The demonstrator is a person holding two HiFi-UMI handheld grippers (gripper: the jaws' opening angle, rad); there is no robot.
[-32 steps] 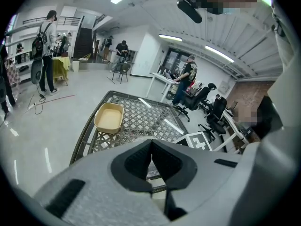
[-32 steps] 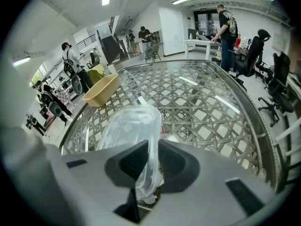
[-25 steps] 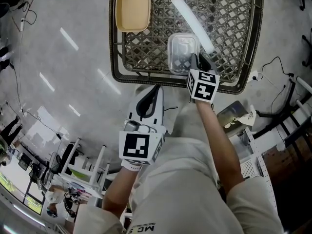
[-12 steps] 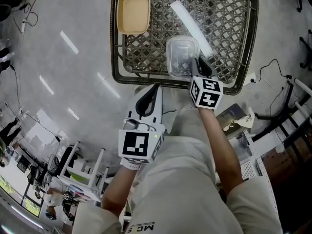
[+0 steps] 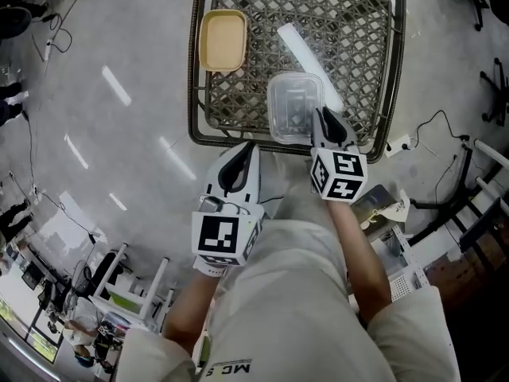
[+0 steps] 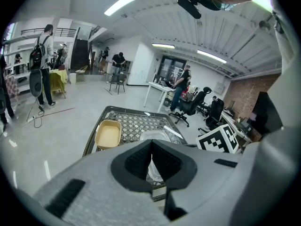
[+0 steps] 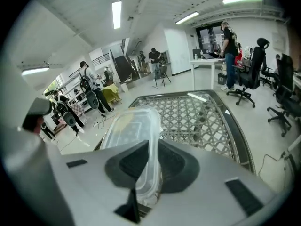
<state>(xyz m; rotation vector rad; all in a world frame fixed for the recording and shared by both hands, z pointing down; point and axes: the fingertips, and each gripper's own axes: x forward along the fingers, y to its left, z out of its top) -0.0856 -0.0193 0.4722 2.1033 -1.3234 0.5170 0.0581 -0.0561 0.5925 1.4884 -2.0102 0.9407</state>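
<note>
A clear plastic container (image 5: 295, 106) hangs over the near edge of the lattice-topped table (image 5: 374, 62), with my right gripper (image 5: 327, 121) shut on its near rim. In the right gripper view the container (image 7: 132, 125) juts up and forward from between the jaws of that gripper (image 7: 151, 149), well above the table (image 7: 207, 117). My left gripper (image 5: 242, 153) is shut with nothing in it and hovers over the floor just short of the table's near edge. Seen from the left gripper (image 6: 151, 148), the container (image 6: 153, 136) lies straight ahead. A tan tray (image 5: 223, 40) rests on the table's far left.
A long white streak (image 5: 308, 44) lies across the table top. A cable and power strip (image 5: 398, 142) lie on the floor to the right, beside a metal shelf unit (image 5: 413, 269). Several people (image 6: 42, 55) and office chairs (image 7: 254, 65) stand farther off.
The right gripper has lifted the clear container off the table and drawn it back toward the near edge. Both grippers are higher and farther from the table than before.
</note>
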